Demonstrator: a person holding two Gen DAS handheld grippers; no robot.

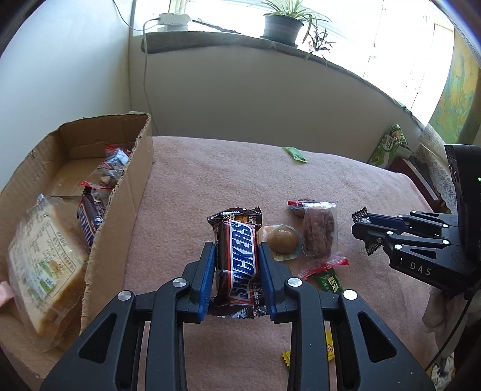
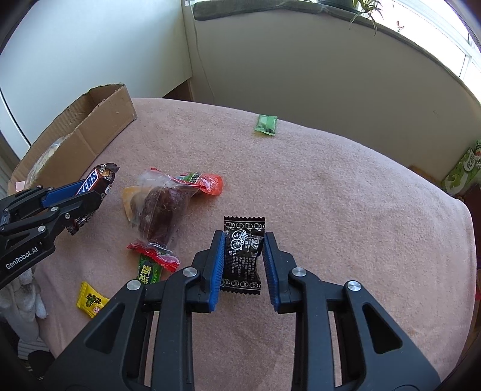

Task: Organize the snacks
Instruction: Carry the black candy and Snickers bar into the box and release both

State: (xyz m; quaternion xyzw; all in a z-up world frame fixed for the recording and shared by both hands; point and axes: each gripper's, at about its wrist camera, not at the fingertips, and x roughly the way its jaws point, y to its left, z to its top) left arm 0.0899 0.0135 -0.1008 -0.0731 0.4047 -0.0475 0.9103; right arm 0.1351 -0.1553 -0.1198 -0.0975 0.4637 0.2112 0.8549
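The cardboard box (image 1: 120,192) stands to the left of our left tongs (image 1: 237,270), its near wall torn low, which we judge makes it easy to drop snacks in. Inside it we see a bagged loaf of sliced bread (image 1: 45,264), another chocolate bar and a small clear packet. The pink blanket (image 2: 330,186) covers the desk under both tongs, and its nap likely keeps wrappers from sliding.

Our left tongs are clamped on a Snickers bar (image 1: 240,261), gripped across its width with both ends free, probably so it can go into the box lengthwise. Our right tongs (image 2: 243,261) are pressed shut on a small black candy packet (image 2: 243,255), held upright by its sides.

Between the two tongs lie a clear bag with a dark cake (image 1: 318,234), a round brown sweet (image 1: 282,240) and a green wrapped candy (image 2: 148,270). A yellow candy (image 2: 90,299) sits nearer us, and a green packet (image 2: 266,124) lies well beyond the right tongs.

Behind, a pale wall rises to a windowsill with a potted plant (image 1: 282,25).
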